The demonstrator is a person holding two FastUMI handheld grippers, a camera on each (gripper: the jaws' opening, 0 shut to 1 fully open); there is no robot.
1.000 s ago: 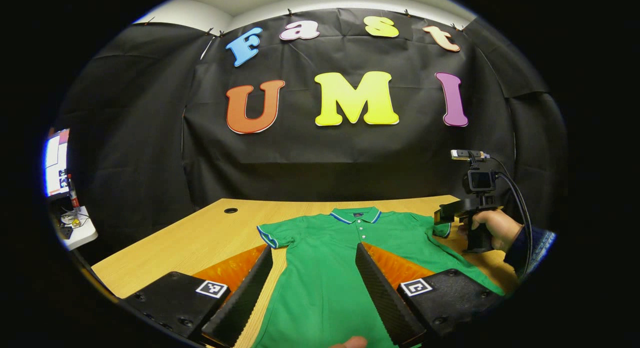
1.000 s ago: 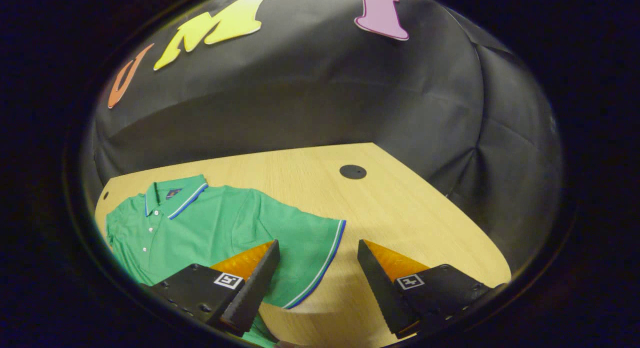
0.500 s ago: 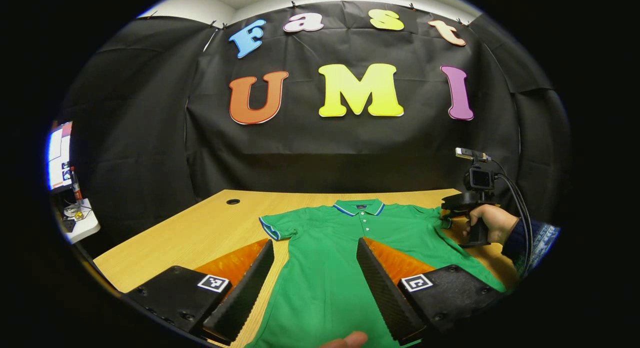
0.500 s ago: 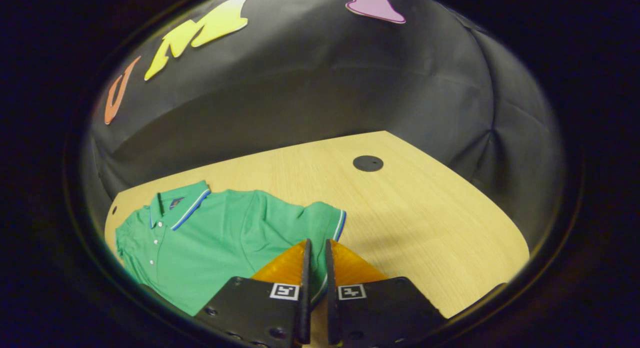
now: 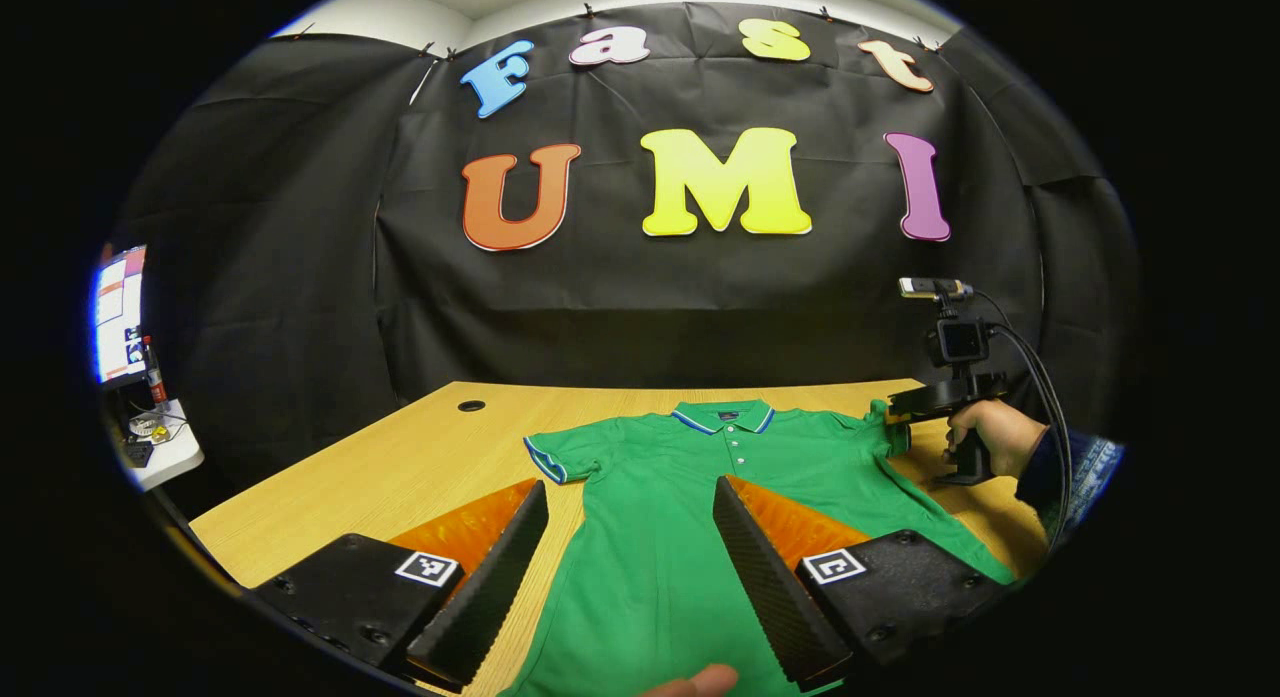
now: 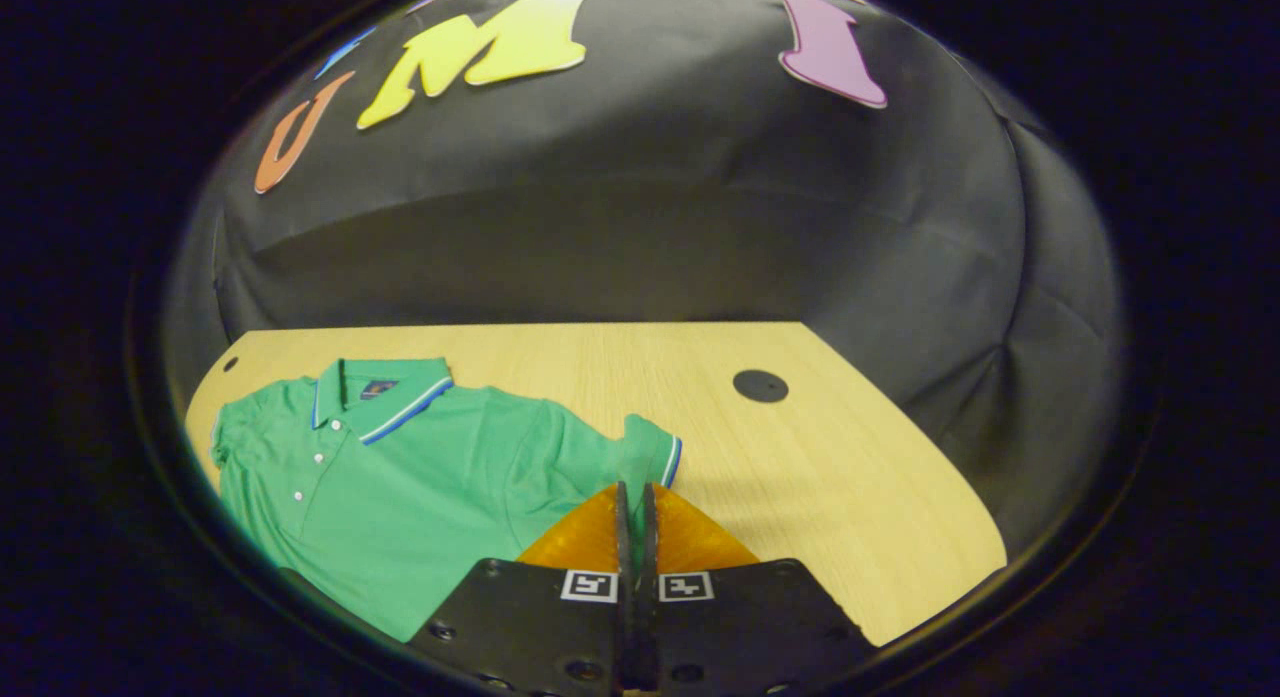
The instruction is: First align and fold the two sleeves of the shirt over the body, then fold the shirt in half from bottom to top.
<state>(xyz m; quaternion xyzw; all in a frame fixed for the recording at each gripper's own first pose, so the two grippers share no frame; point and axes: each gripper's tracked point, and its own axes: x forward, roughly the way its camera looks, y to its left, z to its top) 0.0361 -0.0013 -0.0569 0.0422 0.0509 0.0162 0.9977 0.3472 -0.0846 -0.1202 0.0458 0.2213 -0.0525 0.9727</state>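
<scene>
Right gripper view: right tongs pinching sleeve, apparently lifted; left tongs wide over shirt.

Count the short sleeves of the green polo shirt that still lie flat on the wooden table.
1. The sleeve on the far side lies flat on the table; the other sleeve is pinched and lifted by the right gripper.

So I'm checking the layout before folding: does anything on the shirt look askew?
Only the sleeve pinched in the right tool: it is bunched and lifted. The rest of the shirt lies flat on the table.
</scene>
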